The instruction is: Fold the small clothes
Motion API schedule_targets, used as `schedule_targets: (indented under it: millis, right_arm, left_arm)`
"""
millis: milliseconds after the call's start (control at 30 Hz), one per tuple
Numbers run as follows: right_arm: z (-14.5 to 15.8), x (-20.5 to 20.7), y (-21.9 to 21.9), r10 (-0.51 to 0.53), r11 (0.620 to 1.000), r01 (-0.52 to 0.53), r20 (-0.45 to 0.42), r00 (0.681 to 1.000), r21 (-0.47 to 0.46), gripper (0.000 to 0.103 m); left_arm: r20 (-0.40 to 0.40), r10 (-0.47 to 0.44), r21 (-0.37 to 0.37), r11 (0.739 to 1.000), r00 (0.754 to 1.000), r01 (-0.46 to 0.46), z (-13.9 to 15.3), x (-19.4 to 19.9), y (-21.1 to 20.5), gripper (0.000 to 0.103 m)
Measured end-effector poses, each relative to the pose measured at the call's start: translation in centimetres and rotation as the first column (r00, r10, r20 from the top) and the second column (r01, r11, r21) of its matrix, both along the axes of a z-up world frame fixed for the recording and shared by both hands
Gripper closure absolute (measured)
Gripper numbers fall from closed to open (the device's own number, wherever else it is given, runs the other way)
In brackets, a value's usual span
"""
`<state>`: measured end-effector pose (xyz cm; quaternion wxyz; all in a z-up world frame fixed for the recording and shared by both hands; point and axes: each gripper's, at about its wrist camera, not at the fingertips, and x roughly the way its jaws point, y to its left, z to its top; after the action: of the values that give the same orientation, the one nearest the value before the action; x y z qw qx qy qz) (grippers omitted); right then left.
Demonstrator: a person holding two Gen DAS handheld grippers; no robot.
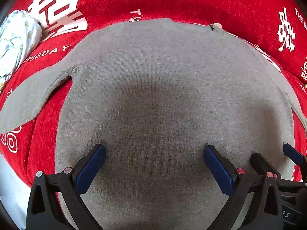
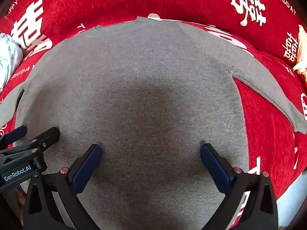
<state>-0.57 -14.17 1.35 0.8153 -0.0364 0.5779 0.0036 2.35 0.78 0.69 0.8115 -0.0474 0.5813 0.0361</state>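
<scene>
A small grey long-sleeved top lies flat on a red cloth, its neckline at the far side. One sleeve spreads out to the left and the other sleeve to the right. My left gripper is open, with both blue-padded fingertips resting on the lower body of the top. Beside it my right gripper is also open, tips down on the same fabric. Each view catches the other gripper at its edge: the right gripper and the left gripper. Neither holds any cloth.
The red cloth with white characters and lettering covers the surface. A white floral-print fabric bundle lies at the far left. A cream object sits at the far right. The cloth's near edge drops to a pale floor.
</scene>
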Motion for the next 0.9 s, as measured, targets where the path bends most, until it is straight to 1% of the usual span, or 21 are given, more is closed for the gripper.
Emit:
schedule_targets:
  millis: [233, 333, 400, 567, 900]
  right_arm:
    - [-0.02, -0.66, -0.34, -0.028, 0.999, 0.027, 0.060, 0.998, 0.016, 0.000]
    - [-0.08, -0.49, -0.30, -0.022, 1.000, 0.021, 0.044, 0.999, 0.010, 0.000]
    - [-0.18, -0.25, -0.06, -0.011, 1.000, 0.011, 0.022, 1.000, -0.010, 0.000]
    - [-0.27, 0.03, 0.14, -0.014, 1.000, 0.014, 0.004, 1.000, -0.028, 0.000]
    - [-0.25, -0.16, -0.07, -0.001, 1.000, 0.001, 0.016, 1.000, -0.029, 0.000]
  left_arm:
    - [-0.020, 0.011, -0.004, 1.000, 1.000, -0.011, -0.05, 0.31, -0.15, 0.000]
    - [-0.032, 0.013, -0.008, 1.000, 0.999, -0.013, -0.05, 0.49, -0.09, 0.000]
    - [-0.036, 0.015, -0.009, 1.000, 0.999, -0.016, -0.03, 0.51, -0.01, 0.000]
    - [-0.029, 0.020, -0.008, 1.000, 0.999, -0.020, -0.08, 0.40, -0.02, 0.000]
    - [-0.021, 0.022, -0.001, 1.000, 1.000, -0.022, -0.10, 0.30, -0.16, 0.000]
